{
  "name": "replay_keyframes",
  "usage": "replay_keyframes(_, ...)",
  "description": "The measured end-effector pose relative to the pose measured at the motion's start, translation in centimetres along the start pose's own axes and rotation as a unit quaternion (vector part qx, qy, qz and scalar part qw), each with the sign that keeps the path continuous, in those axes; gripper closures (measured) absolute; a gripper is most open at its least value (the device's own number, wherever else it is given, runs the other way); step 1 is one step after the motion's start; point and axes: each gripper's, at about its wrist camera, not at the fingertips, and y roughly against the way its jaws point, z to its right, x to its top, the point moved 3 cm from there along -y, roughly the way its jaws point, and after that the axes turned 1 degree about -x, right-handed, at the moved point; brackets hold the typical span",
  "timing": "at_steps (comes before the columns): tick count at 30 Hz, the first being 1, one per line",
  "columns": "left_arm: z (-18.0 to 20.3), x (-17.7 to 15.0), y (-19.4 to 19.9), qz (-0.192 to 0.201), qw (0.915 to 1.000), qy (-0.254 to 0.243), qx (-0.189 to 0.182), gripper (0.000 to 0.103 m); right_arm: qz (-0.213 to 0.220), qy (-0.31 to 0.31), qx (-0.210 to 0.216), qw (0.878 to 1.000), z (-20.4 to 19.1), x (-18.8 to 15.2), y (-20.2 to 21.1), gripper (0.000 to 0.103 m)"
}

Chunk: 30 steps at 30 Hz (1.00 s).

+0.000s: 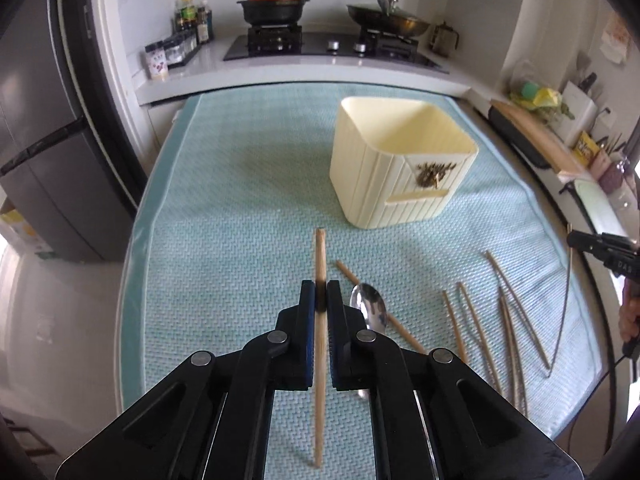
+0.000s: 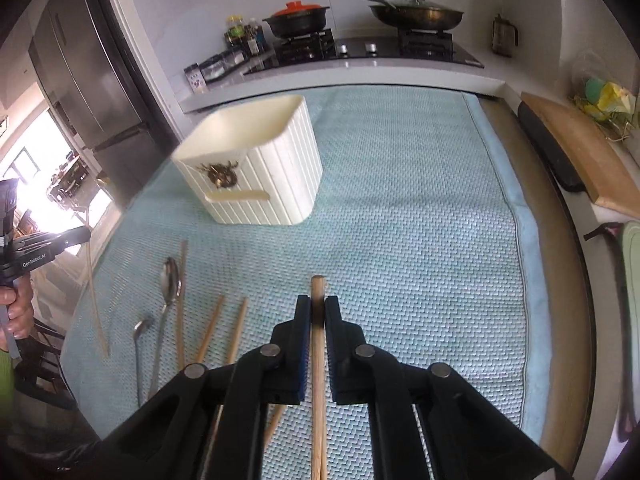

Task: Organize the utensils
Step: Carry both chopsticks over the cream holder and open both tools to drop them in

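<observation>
Clamping one wooden chopstick [image 1: 319, 256] – left gripper [image 1: 320, 294]; right gripper [image 2: 318, 310] pinched on another chopstick [image 2: 318, 292]. Near on teal mat [image 1: 240, 208]: spoon [image 1: 368, 308], loose chopsticks [image 1: 472, 320]. Farther – cream holder [image 1: 400, 164], upright.

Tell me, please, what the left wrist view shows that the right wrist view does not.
Only the left wrist view shows the left tool shut on its own chopstick, seen from behind.

Only the right wrist view shows the right tool gripping its chopstick, and a second, smaller spoon.

Both share the cream holder, the blue mat, loose chopsticks and the stove.
</observation>
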Motion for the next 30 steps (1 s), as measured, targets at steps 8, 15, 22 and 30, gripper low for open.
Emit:
replay_keyframes(8,-0.8,1.3,6.3,0.061,0.9976,0.012,-0.030,0.099,0.083,0.026,0.009,0.996,-4.1,1.3,7.0,0.096)
replay_keyframes(15,-0.2,4.0,8.3,0.098,0.9941,0.019,-0.043,0.099,0.151,0.044,0.007,0.988,-6.7,4.0,10.5,0.096)
replay_keyframes(22,1.2,8.6,10.4,0.141,0.9884,0.012,-0.055,0.099,0.205,0.043,0.010,0.978,-8.3,9.1,11.6,0.096)
replay_keyframes(30,3.2,17.0,10.3,0.192,0.9805,0.004,-0.043,0.099,0.264,0.069,0.012,0.962,-11.1,16.7,11.2,0.096)
